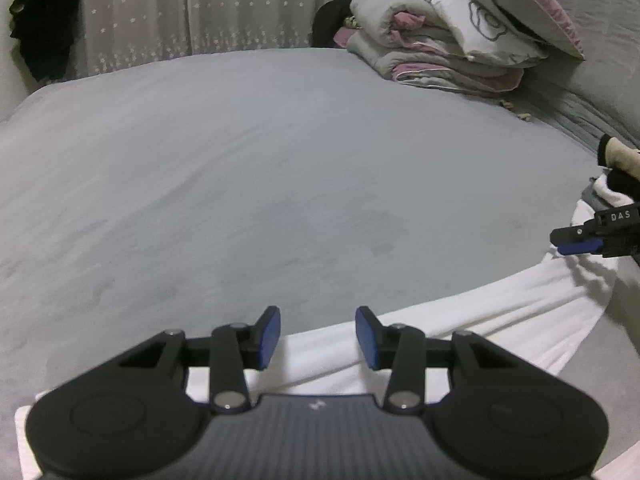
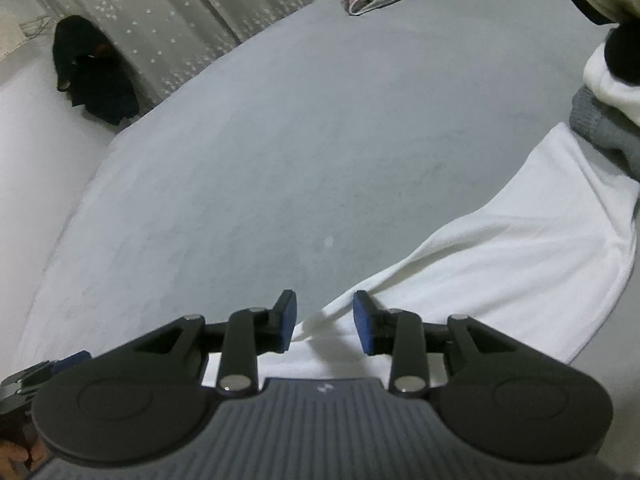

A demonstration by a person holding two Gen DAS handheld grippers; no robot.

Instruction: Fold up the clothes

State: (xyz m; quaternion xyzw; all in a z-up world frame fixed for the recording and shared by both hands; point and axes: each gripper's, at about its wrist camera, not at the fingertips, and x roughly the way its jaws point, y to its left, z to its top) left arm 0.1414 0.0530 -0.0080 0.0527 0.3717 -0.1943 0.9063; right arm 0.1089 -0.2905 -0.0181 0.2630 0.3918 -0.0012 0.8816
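Taking the grey bed point(image 1: 248, 168) as the landmark: at its far left corner dark clothes point(image 1: 44, 24) hang by the starred curtain point(image 1: 168, 8). Along its near edge lies the white garment point(image 1: 472, 320), spread and wrinkled. The left gripper point(image 1: 318, 338) hovers over that cloth, jaws apart, holding nothing; the right gripper point(image 2: 325, 322) likewise (fingers spread, empty). Folded quilts point(image 1: 452, 44) sit at the bed's far right.

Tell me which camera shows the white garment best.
The right wrist view: the white garment spreads wide and unobstructed across the grey bed. The left wrist view shows only a wrinkled strip, partly hidden behind the left tool.
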